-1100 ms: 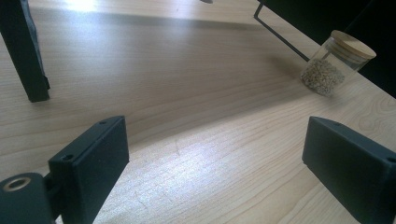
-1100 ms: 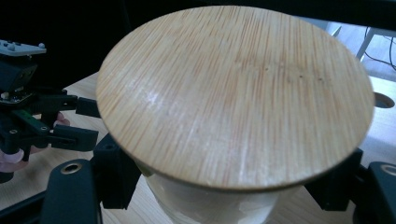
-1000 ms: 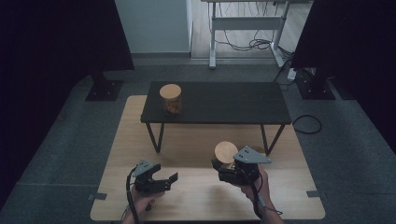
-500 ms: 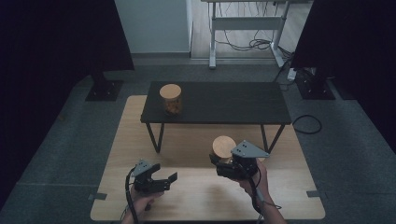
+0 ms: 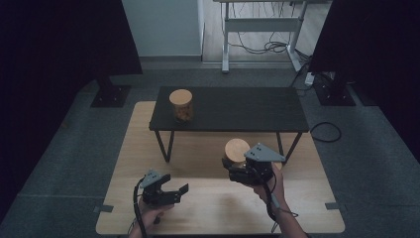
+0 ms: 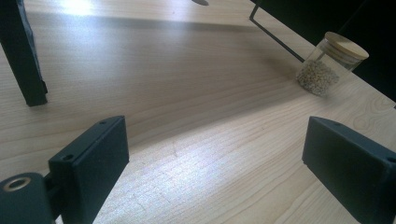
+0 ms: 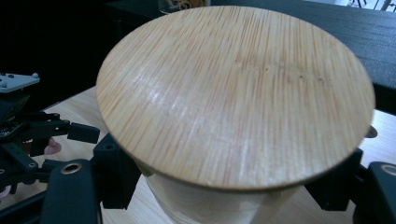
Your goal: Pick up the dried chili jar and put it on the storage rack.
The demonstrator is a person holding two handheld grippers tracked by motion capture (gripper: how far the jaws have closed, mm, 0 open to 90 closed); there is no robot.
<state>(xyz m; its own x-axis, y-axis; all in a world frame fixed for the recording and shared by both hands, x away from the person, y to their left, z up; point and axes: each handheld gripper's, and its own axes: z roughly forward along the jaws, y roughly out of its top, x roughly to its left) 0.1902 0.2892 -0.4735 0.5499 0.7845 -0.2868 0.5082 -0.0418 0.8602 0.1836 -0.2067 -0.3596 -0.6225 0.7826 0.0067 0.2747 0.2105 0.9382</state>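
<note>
**Jar's in the right gripper and creeping toward the table**

Dim room, grey carpet, and a light wooden platform [image 5: 148,148] on the floor with a low black table [image 5: 237,106] standing across its far half. On the table's left end, near the front edge, sits a second jar [image 5: 181,104] with a bamboo lid, upright and untouched.

The main thing: the right gripper [image 5: 242,171] is clamped on the jar [image 5: 236,151], jaws squeezing the glass just under the wooden lid, which looks huge in the right gripper view [image 7: 233,93]. It's held over the platform just in front of the table's front edge, right of the middle. Compared with a second ago the jar has crept a touch left and toward the table, so I'd guess it's getting lifted up there to join the other one.

The left gripper [image 5: 166,191] hasn't budged, parked low near the platform's near-left corner, fingers [image 6: 91,158] wide apart, nothing between them.
</note>
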